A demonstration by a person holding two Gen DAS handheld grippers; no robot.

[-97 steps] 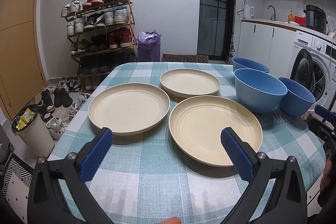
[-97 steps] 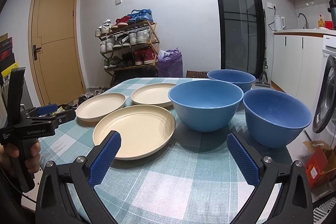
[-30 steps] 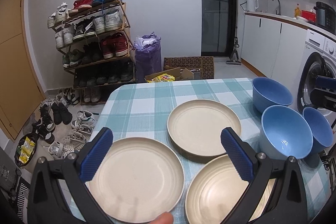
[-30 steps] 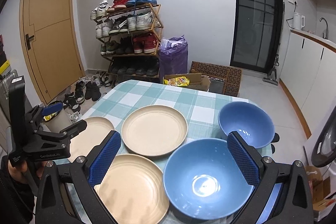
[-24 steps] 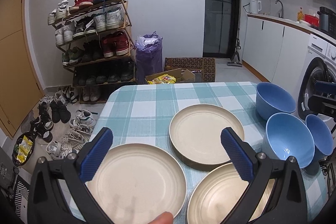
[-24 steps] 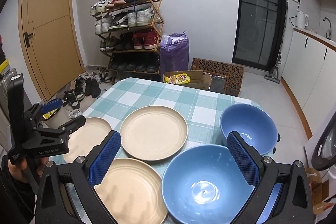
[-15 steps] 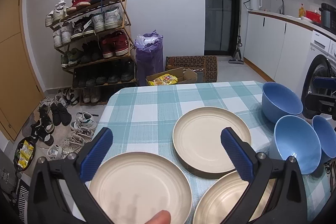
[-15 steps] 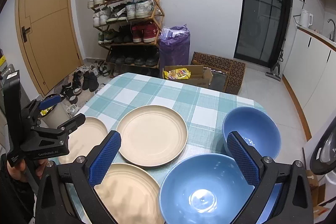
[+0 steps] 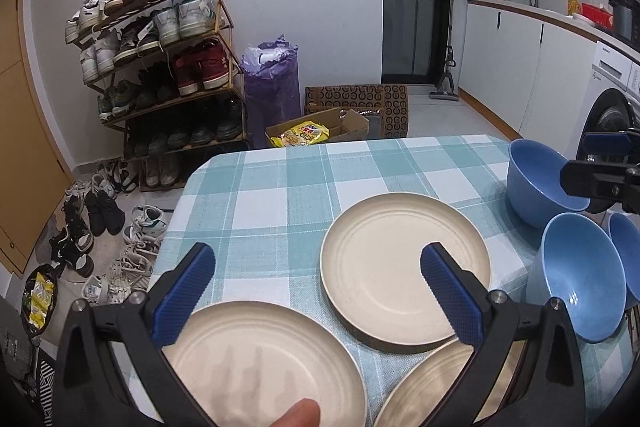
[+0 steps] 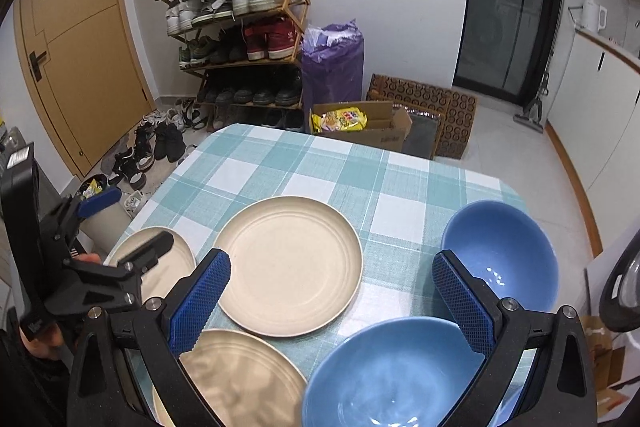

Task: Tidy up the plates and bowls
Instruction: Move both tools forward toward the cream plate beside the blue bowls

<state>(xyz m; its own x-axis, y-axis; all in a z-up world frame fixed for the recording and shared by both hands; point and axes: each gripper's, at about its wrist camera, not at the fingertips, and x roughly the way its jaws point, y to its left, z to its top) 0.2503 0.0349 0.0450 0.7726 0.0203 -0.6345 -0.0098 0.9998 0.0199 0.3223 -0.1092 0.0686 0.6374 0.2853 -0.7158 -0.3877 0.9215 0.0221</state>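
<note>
Left gripper [image 9: 316, 271] spread, empty, above table's [image 9: 280, 183] left-near part. Directly below: near-left plate [image 9: 260, 359]; far plate [image 9: 404, 271] ahead-right, third plate [image 9: 424, 383] at near edge. Right gripper [image 10: 332, 285] also spread, empty, over the bowls [image 10: 500, 247] at right edge. Left is nearer the plates; likely stacks first.

Your left tongs [image 9: 316, 271] cover part of the near plate [image 9: 260, 359], and the bottom edge cuts it off. The third plate [image 9: 424, 387] shows only as a sliver behind the right finger. The outermost bowl [image 9: 628, 259] is cropped by the lens rim. From your right wrist, the nearest bowl [image 10: 392, 375] is blurred and runs off the bottom; the left plate [image 10: 168, 259] sits half behind your other tool. You can't read the snack packets [image 10: 340, 119] in the box.
</note>
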